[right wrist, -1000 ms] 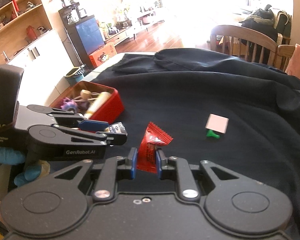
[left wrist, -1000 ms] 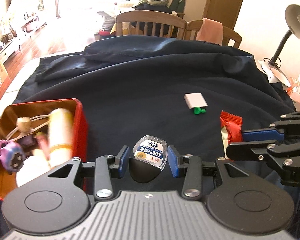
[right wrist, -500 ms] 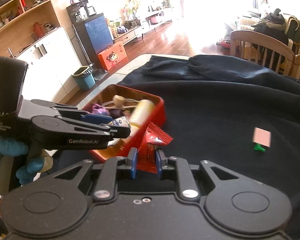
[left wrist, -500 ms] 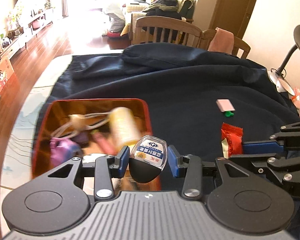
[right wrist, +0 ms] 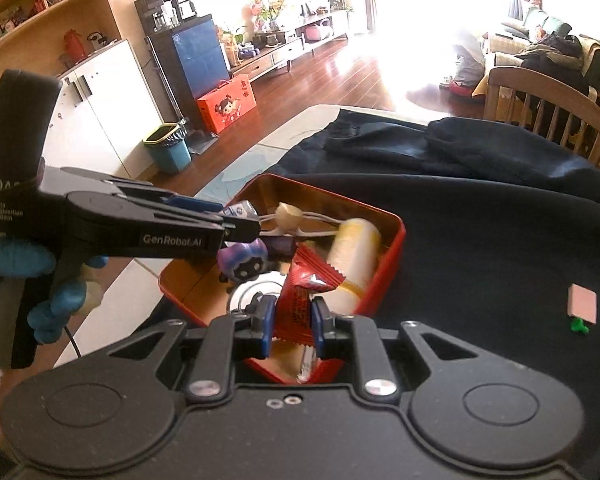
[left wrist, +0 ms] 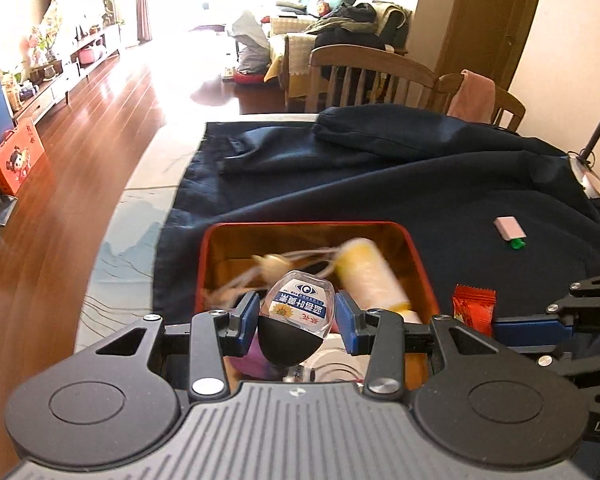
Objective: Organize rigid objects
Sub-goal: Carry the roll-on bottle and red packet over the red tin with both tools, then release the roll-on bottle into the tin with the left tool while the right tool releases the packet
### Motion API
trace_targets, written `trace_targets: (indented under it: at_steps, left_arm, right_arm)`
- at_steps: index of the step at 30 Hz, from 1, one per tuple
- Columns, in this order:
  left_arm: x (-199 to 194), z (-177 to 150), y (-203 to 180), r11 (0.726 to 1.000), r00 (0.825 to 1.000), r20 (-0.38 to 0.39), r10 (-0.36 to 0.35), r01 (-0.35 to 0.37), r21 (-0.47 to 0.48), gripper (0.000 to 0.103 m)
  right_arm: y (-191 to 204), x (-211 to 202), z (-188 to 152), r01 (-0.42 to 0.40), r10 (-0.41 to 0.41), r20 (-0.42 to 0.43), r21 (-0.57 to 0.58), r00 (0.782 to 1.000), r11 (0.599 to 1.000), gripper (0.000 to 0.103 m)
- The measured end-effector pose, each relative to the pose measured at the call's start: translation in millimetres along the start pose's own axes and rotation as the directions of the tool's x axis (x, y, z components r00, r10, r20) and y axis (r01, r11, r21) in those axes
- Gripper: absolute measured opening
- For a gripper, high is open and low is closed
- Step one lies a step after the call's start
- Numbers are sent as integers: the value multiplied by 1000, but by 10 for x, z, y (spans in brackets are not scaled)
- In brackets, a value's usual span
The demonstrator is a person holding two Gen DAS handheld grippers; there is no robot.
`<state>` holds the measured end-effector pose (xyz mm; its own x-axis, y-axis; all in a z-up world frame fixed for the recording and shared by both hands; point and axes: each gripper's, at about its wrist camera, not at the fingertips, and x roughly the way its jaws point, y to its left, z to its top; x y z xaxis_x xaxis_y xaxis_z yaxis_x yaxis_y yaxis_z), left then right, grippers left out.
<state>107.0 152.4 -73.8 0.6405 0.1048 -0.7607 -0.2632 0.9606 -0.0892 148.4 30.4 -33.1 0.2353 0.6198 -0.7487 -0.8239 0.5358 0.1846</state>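
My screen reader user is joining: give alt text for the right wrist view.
The right gripper pinches a red snack packet above an open red tin on dark cloth, while the left gripper reaches over the tin with a small bottle.

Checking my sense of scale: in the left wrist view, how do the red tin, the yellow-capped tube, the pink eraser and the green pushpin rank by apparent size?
1. Red metal tin
2. Pale yellow-capped tube
3. Flat pink eraser
4. Small green pushpin
The tin and tube sit nearer the camera, so their lead is exaggerated.
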Motion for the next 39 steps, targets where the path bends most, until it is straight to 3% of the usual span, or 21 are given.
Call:
trace_targets:
  at_steps: [8, 20, 35, 39]
  left_arm:
    - [239, 83, 244, 1000, 1000, -15, 26, -26, 4, 40]
    - [564, 204, 268, 1000, 1000, -24, 17, -16, 23, 40]
    - [727, 179, 289, 1000, 998, -63, -19, 18, -3, 40]
    - [742, 167, 300, 1000, 997, -73, -25, 24, -16, 40]
  right_arm:
    - [85, 331, 178, 23, -23, -23, -4, 999, 1000, 18]
    - [121, 763, 281, 44, -45, -78, -5, 996, 999, 18]
    - [104, 1001, 243, 45, -44, -122, 7, 992, 999, 19]
    - [90, 998, 233, 45, -42, -119, 19, 992, 999, 23]
